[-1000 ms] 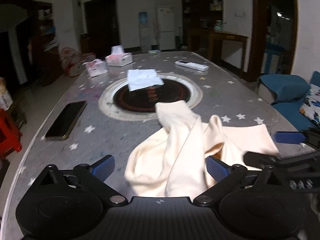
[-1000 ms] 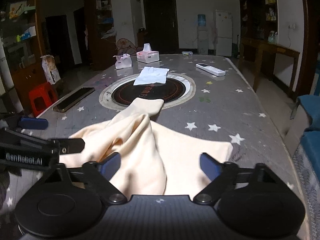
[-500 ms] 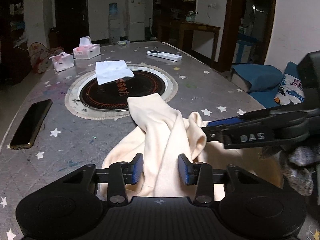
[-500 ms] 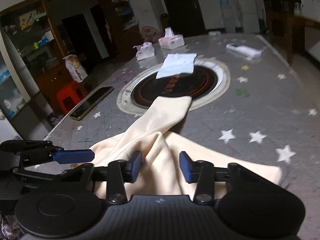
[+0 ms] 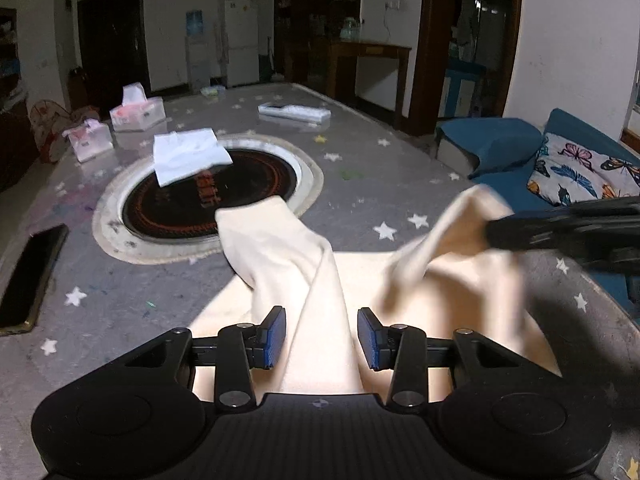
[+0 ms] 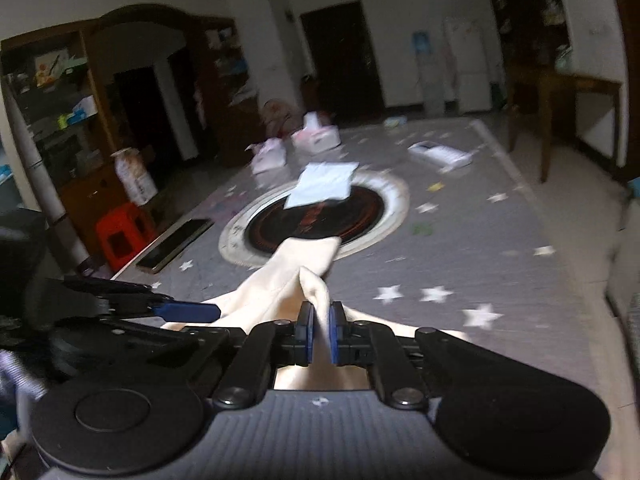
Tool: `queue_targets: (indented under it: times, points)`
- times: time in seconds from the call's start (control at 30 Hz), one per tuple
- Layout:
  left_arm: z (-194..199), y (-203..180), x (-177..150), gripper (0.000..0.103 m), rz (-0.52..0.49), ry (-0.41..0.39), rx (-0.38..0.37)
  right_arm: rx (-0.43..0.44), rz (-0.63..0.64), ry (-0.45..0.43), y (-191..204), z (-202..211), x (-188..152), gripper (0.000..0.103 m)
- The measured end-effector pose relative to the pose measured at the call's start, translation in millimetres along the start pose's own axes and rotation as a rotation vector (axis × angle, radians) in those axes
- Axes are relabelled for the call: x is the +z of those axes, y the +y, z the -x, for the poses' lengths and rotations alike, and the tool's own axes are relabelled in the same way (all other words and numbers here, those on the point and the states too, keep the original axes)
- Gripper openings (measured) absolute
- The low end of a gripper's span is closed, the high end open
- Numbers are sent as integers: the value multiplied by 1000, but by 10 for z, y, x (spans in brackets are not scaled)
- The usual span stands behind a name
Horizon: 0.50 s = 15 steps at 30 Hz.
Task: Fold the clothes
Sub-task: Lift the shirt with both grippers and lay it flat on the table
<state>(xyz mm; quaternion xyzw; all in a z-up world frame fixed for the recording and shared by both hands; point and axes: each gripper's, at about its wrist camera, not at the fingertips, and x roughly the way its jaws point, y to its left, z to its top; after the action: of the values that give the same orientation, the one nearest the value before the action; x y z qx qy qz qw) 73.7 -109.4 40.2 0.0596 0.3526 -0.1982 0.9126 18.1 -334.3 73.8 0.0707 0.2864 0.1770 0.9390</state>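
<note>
A cream garment point(image 5: 312, 264) lies crumpled on the grey star-patterned table point(image 5: 120, 292), one sleeve reaching onto the round black hotplate point(image 5: 212, 196). My left gripper point(image 5: 321, 336) is half open, its blue pads either side of a fold of the cloth without pinching it. My right gripper point(image 6: 319, 332) is shut on a raised fold of the cream garment point(image 6: 296, 276) and lifts it. In the left wrist view the right gripper point(image 5: 560, 232) comes in from the right, holding a cloth corner up.
A folded white cloth point(image 5: 188, 154) lies on the hotplate's far edge. A phone point(image 5: 28, 276) lies at the left edge. Two tissue boxes point(image 5: 138, 110) and a remote point(image 5: 294, 112) sit farther back. A blue sofa point(image 5: 532, 160) stands right; a red stool point(image 6: 120, 232) stands left.
My right gripper has closed on a fold of the garment and lifted it. My left gripper has narrowed from wide open and stays around a fold.
</note>
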Motion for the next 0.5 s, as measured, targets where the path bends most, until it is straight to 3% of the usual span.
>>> queue_targets:
  times: [0.03, 0.07, 0.1, 0.17, 0.37, 0.5]
  points:
    - [42, 21, -10, 42, 9, -12, 0, -16, -4, -15, -19, 116, -24, 7]
    - [84, 42, -21, 35, 17, -24, 1, -36, -9, -28, -39, 229, -55, 7]
    - [126, 63, -31, 21, 26, -36, 1, -57, -13, -41, -59, 342, -90, 7]
    - [210, 106, -52, 11, 43, -59, 2, -101, -31, -65, -109, 567, -177, 7]
    - [463, 232, -114, 8, 95, -130, 3, -244, -114, -80, -300, 1091, -519, 7]
    - [959, 436, -258, 8, 182, -222, 20, -308, -178, -52, -459, 1225, -719, 7]
